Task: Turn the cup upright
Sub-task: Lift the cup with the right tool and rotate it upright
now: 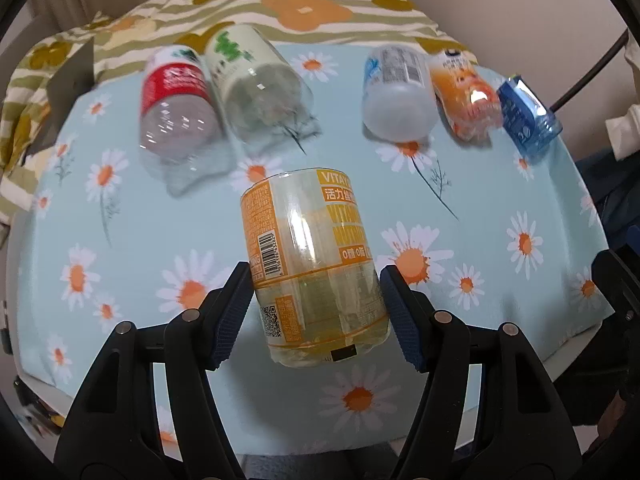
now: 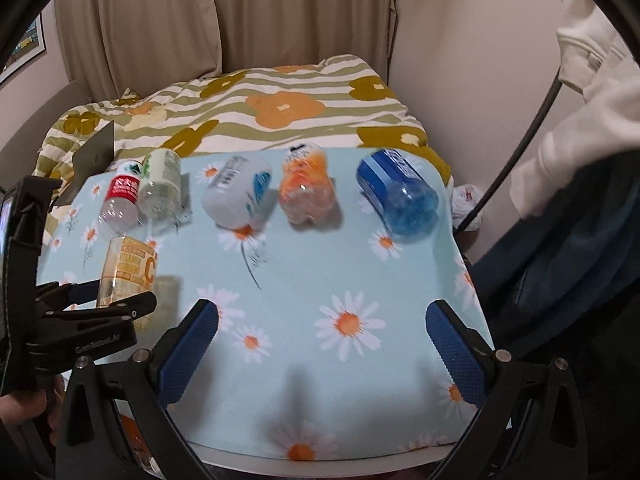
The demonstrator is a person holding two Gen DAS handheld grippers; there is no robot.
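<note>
left gripper [image 1: 316, 300] jaws are straddling the yellow cup [image 1: 314, 264] near table [image 1: 160, 220] front-left edge, pads touching or nrly; looks light, thin clear plastic, slick, so squeeze mid-body gently; right gripper [image 2: 320, 344] is hanging wide, empty.

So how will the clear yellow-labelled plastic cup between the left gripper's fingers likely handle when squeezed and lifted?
The clear yellow-labelled plastic cup looks thin-walled and empty, so it is probably light and may dent under a firm squeeze. Its glossy label could slip against the left gripper pads. The right wrist view shows it standing upright on the daisy-print tablecloth; being tall and narrow, it may tip if nudged.
</note>
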